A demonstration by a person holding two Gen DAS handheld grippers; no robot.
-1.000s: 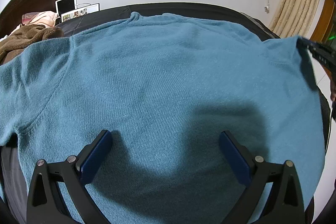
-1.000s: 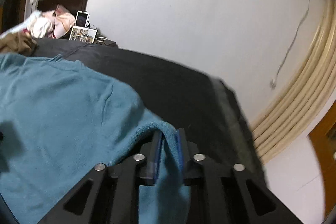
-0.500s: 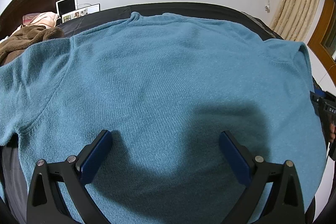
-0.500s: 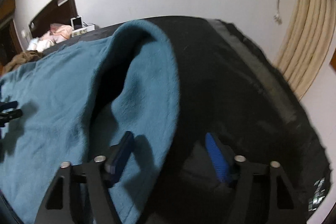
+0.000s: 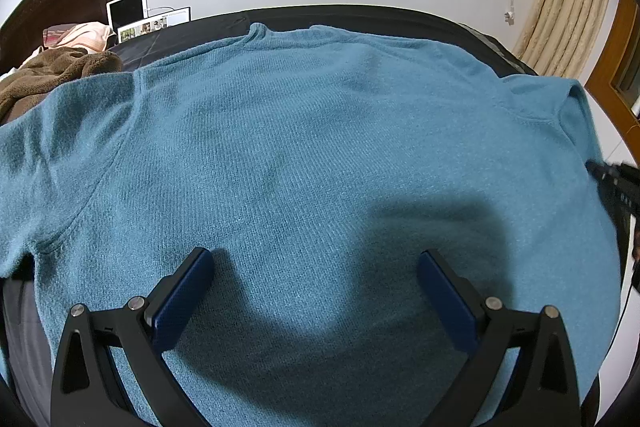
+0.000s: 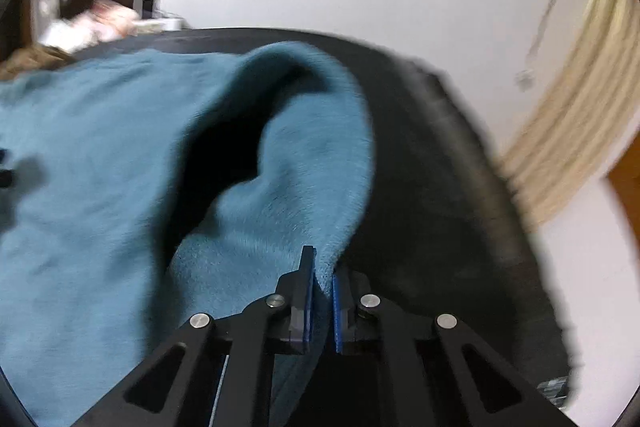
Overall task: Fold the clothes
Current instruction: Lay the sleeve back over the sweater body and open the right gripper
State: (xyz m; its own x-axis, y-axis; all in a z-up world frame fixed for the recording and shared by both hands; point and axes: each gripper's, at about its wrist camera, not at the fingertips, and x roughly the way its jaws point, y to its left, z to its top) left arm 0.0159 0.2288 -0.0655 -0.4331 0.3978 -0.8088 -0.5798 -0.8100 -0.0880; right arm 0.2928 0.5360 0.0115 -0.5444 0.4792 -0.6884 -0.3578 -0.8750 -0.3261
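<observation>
The blue sweater (image 5: 304, 155) lies spread out flat on the dark bed (image 5: 360, 17), with its neck at the far side and its bottom edge near the person; its long way runs from near to far, and its two sleeves go out to the left and the right.

The right gripper (image 6: 320, 287) is at the right sleeve (image 6: 312, 147); its two jaws are squeezed almost together with a bit of the sleeve edge pinched between them; the sleeve stands up in a hump from that pinch, and the wide body of the sweater lies to the left of it, so I think the sleeve would have to go left to fold over the body.

The left gripper (image 5: 316, 291) is low over the bottom middle of the sweater; its jaws are wide apart and hold nothing; the far left sleeve (image 5: 44, 139) lies flat, nearer to this one.
</observation>
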